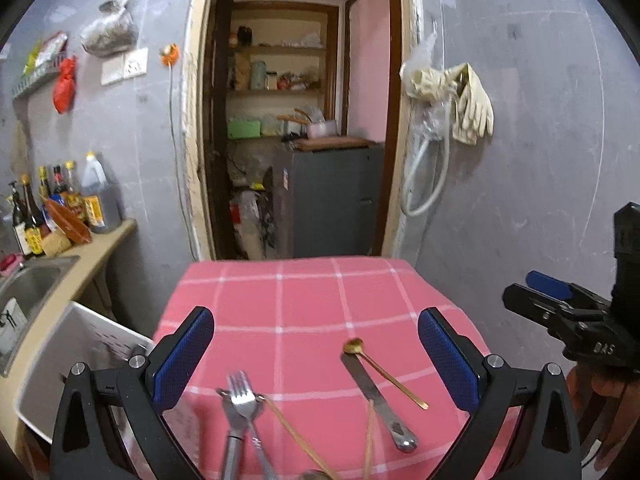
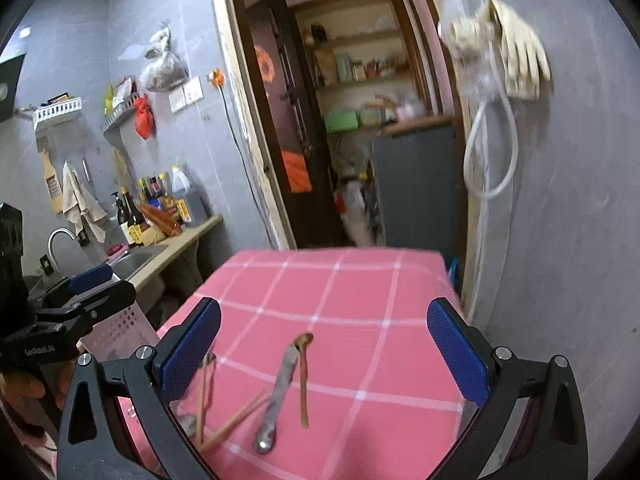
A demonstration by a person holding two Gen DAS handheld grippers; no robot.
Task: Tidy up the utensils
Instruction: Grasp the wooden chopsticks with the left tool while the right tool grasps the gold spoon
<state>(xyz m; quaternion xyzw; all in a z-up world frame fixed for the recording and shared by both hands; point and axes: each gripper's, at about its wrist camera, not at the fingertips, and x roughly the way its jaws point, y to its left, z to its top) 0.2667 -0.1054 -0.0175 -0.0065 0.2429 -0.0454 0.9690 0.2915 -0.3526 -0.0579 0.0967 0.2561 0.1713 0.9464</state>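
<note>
Both grippers, left (image 1: 316, 354) and right (image 2: 324, 346), hover with jaws wide apart and empty above the pink checked cloth surface (image 1: 304, 300), where a steel fork (image 1: 240, 400), steel knife (image 1: 378, 400) and slim gold spoon (image 1: 384, 372) lie.

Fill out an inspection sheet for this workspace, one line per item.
Surface: pink checked tablecloth covers the table.
Job's things: fork, knife, gold spoon and wooden chopsticks lie loose near the front edge; none is held.
Clutter: white perforated basket stands left of the table.
Grippers: left gripper open over the utensils; right gripper open, empty.
Cables: cord hangs from an orange plug; white hose looped on the wall.
Surroundings: sink, sauce bottles, rubber gloves, open doorway with pantry shelves.
</note>
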